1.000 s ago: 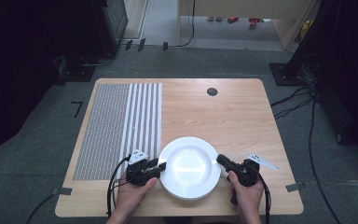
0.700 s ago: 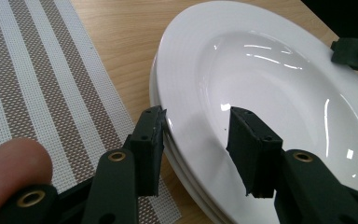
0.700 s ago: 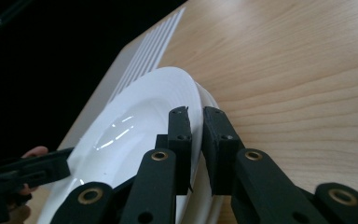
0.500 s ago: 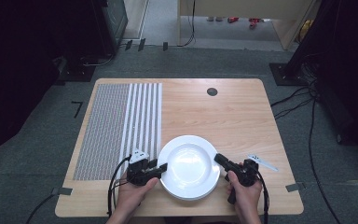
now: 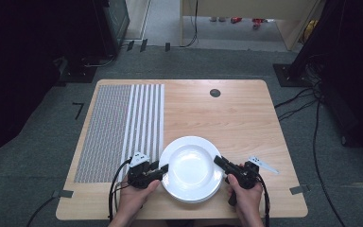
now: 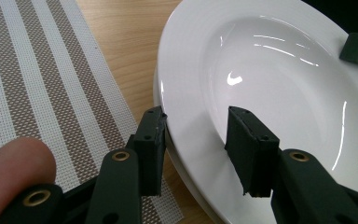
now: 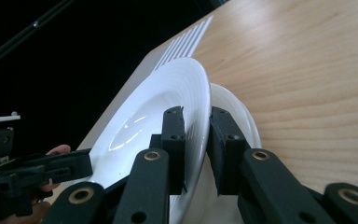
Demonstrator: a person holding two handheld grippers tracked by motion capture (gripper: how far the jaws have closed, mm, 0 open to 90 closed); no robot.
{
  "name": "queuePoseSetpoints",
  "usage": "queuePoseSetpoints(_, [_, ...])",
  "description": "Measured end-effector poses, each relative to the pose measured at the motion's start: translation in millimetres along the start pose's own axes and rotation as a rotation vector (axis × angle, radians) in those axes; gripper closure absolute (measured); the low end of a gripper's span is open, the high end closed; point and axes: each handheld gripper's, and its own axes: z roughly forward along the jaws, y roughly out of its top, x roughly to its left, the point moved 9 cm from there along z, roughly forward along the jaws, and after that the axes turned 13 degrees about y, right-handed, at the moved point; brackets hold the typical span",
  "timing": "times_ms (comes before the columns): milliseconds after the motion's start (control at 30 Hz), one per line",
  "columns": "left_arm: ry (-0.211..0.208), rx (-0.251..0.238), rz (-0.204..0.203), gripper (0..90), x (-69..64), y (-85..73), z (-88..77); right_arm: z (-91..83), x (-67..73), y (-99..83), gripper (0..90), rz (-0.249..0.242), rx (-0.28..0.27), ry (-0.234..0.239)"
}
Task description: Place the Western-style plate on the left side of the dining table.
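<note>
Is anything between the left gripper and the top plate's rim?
Nothing visible. The left gripper already has its jaws on either side of the top plate rim, and they have just been closing. The lower plate lies directly beneath.

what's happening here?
A person at a wooden table works on a stack of white plates with a hand-held gripper in each hand. The right hand-held gripper is clamped on the top plate at its rim and tilts it up off the lower plate. The left hand-held gripper straddles the opposite rim with a gap at one jaw; its jaws have just been closing. A striped mat lies to the left.
</note>
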Motion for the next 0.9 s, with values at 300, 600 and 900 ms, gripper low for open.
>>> queuePoseSetpoints(300, [-0.030, -0.004, -0.039, 62.3, 2.3, 0.7, -1.3, 1.8, -1.2, -1.4, 78.3, -0.019, -0.001, -0.005])
queuePoseSetpoints(600, [-0.047, -0.015, -0.068, 66.1, 4.1, 3.6, -5.4, 2.5, -1.7, -2.9, 79.1, 0.034, -0.019, -0.011])
queuePoseSetpoints(900, [-0.077, -0.027, -0.096, 69.7, 3.7, 7.2, -8.9, 2.8, -2.9, -1.5, 79.2, 0.059, -0.034, -0.018])
